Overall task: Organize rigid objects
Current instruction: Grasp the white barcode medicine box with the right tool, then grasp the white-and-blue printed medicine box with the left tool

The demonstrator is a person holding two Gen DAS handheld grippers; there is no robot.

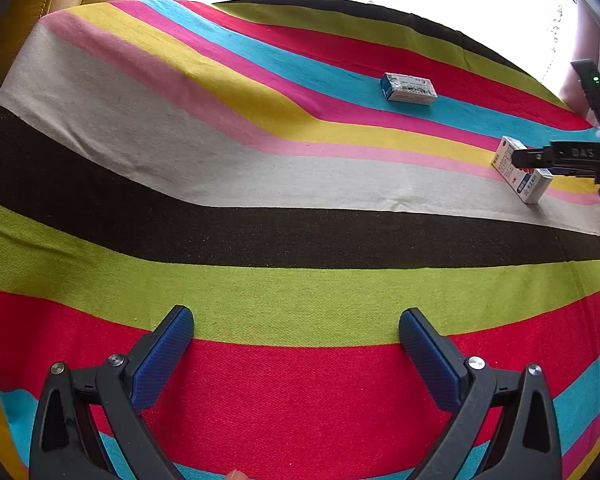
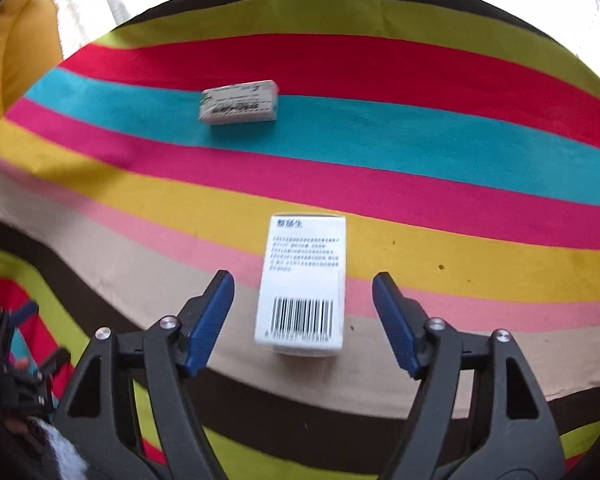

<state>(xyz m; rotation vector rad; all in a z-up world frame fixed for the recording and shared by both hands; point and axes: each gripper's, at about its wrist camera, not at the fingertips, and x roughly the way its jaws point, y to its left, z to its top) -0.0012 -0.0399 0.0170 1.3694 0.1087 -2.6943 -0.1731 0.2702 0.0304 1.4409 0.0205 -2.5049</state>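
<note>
Two small boxes on a striped cloth over the bench. Nearer one: a white medicine box, lying flat across the yellow, pink and beige stripes. Blue letters at the far end of its top face, rows of tiny dark print below, then a black barcode at the near end. Seen from the left wrist view, the same medicine box with a blue patch near one end and a bit of red on the side, partly hidden behind a dark finger.

Right claw wide open, one blue pad on each side of the medicine box, not touching it. Gaps of cloth showing between both pads and the box. Box sitting right between them, barcode end closest.

Farther box: a little white carton, lying flat on the teal stripe, well apart from the first one. Blurry dark print and a small green mark on top. From the left wrist view, the same carton with a blue end and gray print on top.

Left claw also wide open, holding nothing, low over the red stripe, far from both boxes.

Yellow cushion past the far left edge of the cloth. Bright white light behind.
</note>
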